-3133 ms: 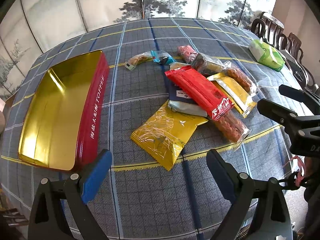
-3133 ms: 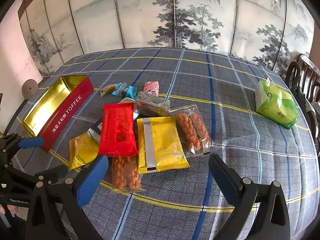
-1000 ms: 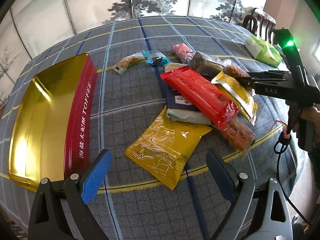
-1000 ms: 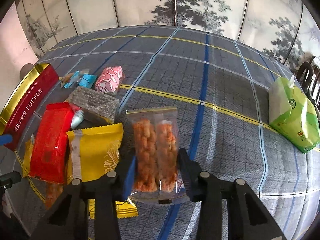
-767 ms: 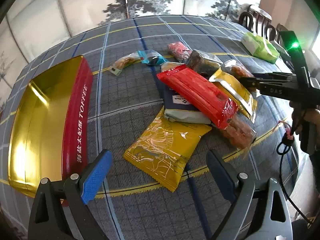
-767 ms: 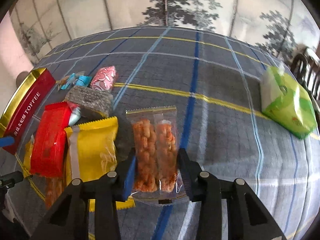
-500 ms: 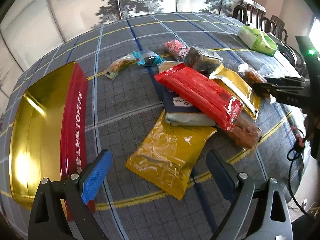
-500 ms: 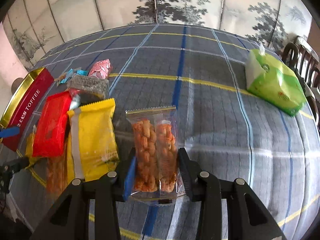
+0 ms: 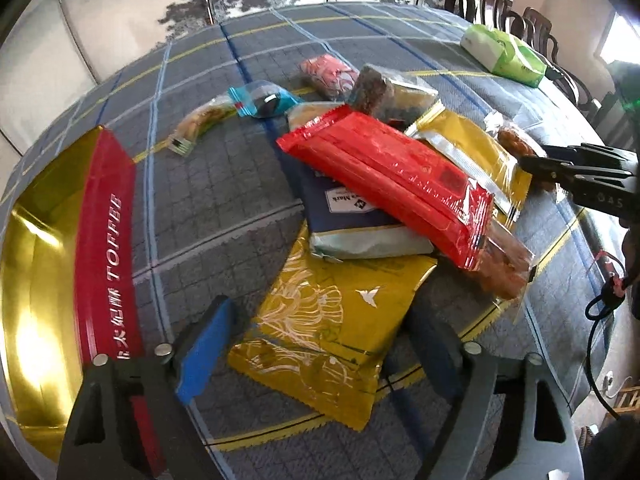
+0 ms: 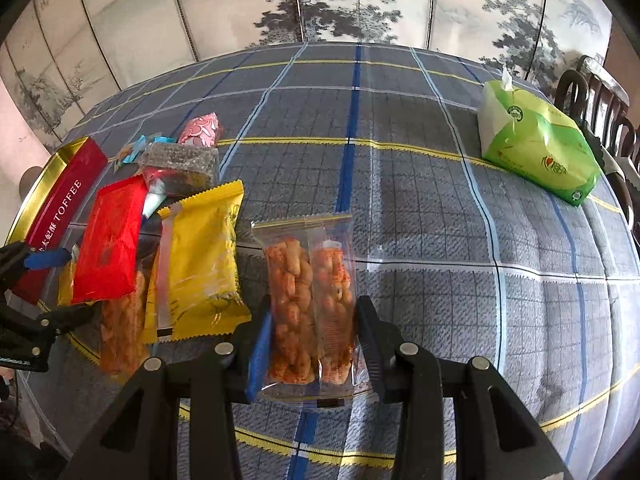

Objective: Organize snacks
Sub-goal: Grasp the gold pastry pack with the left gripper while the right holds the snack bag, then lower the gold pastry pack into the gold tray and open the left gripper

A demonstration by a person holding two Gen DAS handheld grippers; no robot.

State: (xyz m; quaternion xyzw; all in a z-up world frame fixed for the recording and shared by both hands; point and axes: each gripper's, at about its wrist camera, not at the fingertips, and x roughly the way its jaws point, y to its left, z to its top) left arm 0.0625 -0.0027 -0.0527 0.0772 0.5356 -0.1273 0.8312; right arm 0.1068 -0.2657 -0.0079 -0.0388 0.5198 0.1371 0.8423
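Rightward, bare plaid-clothed round worktop [image 10: 420,184] up to one green tissue pack [image 10: 536,152]. Right gripper [image 10: 312,344] jaws narrow, clamped on one clear packet of orange twists [image 10: 310,292]. Left gripper [image 9: 316,344] jaws wide, just closing some, straddling one gold foil pouch [image 9: 336,320]. One red-and-gold toffee tin [image 9: 108,240] open at left edge. Painted folding screen [image 10: 320,0] behind.

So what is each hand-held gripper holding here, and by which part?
The right hand-held gripper clamps the clear snack bag by its lower sides. The left hand-held gripper, jaws closing, straddles the gold packet, holding nothing.
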